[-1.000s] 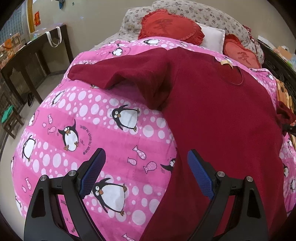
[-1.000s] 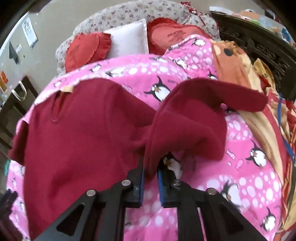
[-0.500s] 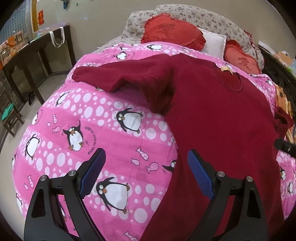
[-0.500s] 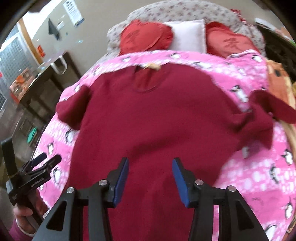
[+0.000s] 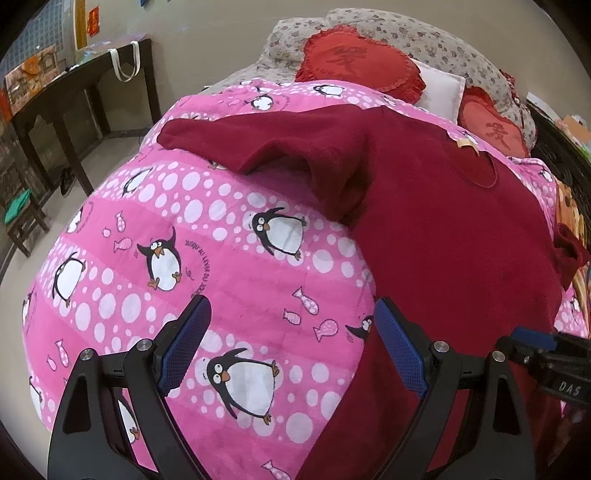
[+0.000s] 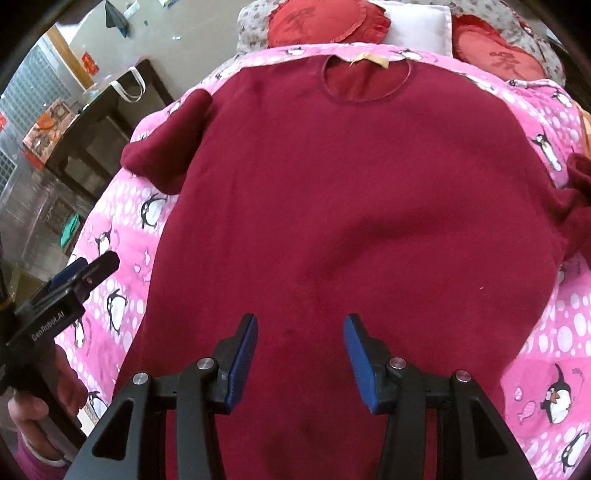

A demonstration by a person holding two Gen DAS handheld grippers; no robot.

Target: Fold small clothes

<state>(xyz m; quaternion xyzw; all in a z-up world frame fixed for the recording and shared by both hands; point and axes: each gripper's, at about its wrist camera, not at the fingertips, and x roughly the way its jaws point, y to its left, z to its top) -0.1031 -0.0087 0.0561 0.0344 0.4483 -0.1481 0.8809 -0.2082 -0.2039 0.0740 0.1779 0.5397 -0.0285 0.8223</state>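
A dark red long-sleeved top (image 6: pixel 351 192) lies spread flat on a pink penguin blanket (image 5: pixel 184 240), neckline toward the pillows. Its left sleeve (image 5: pixel 258 144) stretches out over the blanket; the right sleeve (image 6: pixel 576 199) is bunched at the right edge. My left gripper (image 5: pixel 291 332) is open and empty above the blanket, beside the top's left hem edge. My right gripper (image 6: pixel 300 343) is open and empty above the lower middle of the top. The left gripper also shows in the right wrist view (image 6: pixel 88 273), and the right gripper's tip in the left wrist view (image 5: pixel 535 339).
Red heart cushions (image 5: pixel 354 62) and a white pillow (image 6: pixel 417 22) sit at the bed's head. A dark wooden side table (image 5: pixel 74 96) stands at the left with a white bag on it. An orange blanket (image 5: pixel 572 214) lies at the right edge.
My right gripper let go of the right sleeve, opened, and swung left to the top's lower middle. The left gripper stayed open and drifted slightly.
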